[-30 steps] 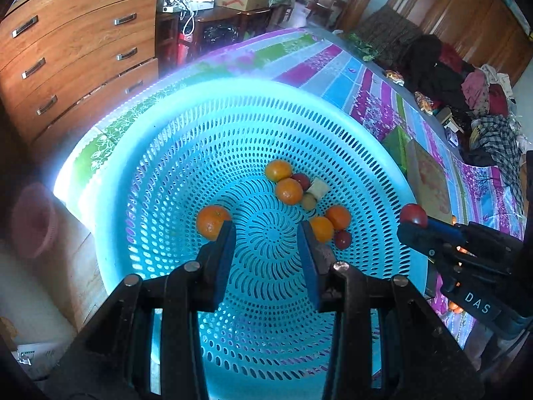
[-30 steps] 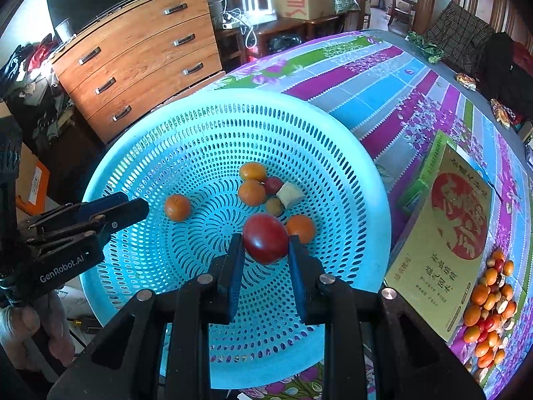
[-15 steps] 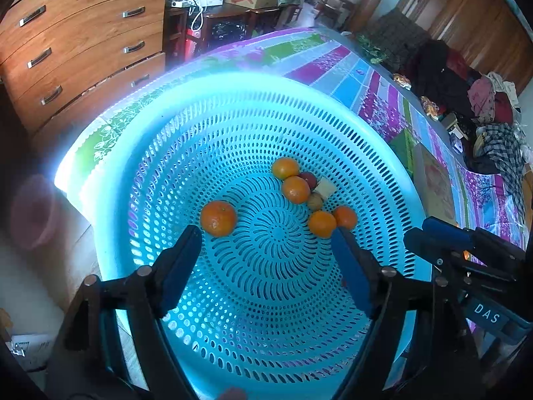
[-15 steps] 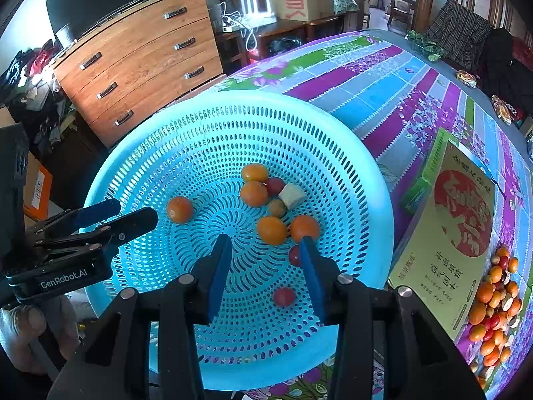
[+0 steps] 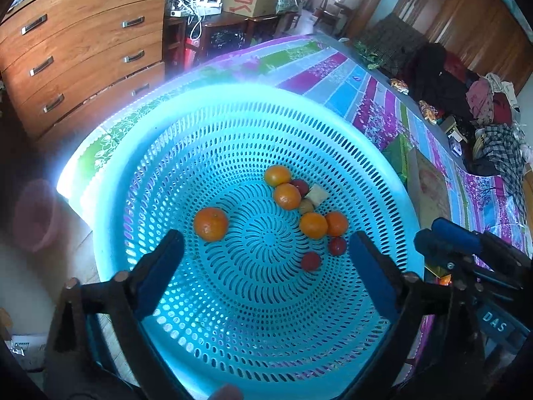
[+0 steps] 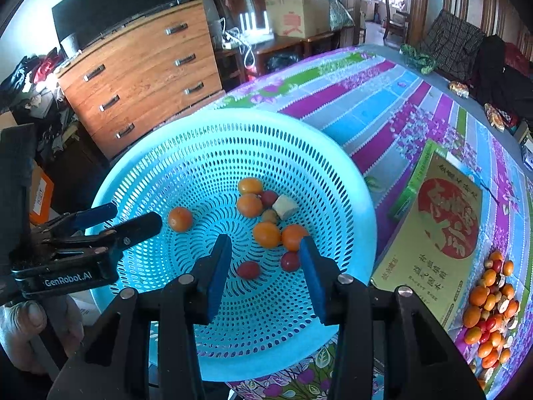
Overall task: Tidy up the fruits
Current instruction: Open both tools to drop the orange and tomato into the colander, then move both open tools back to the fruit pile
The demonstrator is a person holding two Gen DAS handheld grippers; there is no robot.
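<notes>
A large light-blue perforated basket [image 5: 233, 326] [image 6: 333, 180] sits at the table's corner. It holds several small oranges, among them a lone orange [image 5: 211, 223] [image 6: 180, 219] at the left, two red tomatoes [image 6: 248, 269] [image 5: 310, 261], a small brown fruit and a pale chunk [image 6: 284, 207]. My left gripper [image 5: 266, 260] [image 6: 133, 221] is open wide and empty above the basket's near side. My right gripper [image 6: 265, 260] [image 5: 436, 236] is open and empty over the basket's near right part, above the tomatoes.
A pile of loose oranges and tomatoes [image 6: 489, 313] lies on the striped tablecloth at the right. A yellow-green box with a red emblem [image 6: 439, 230] lies between the pile and the basket. A wooden dresser [image 6: 140, 76] stands behind the table's left end.
My right gripper opened and let go of the red tomato, which now lies in the basket. My left gripper opened wide. Both pulled back a little.
</notes>
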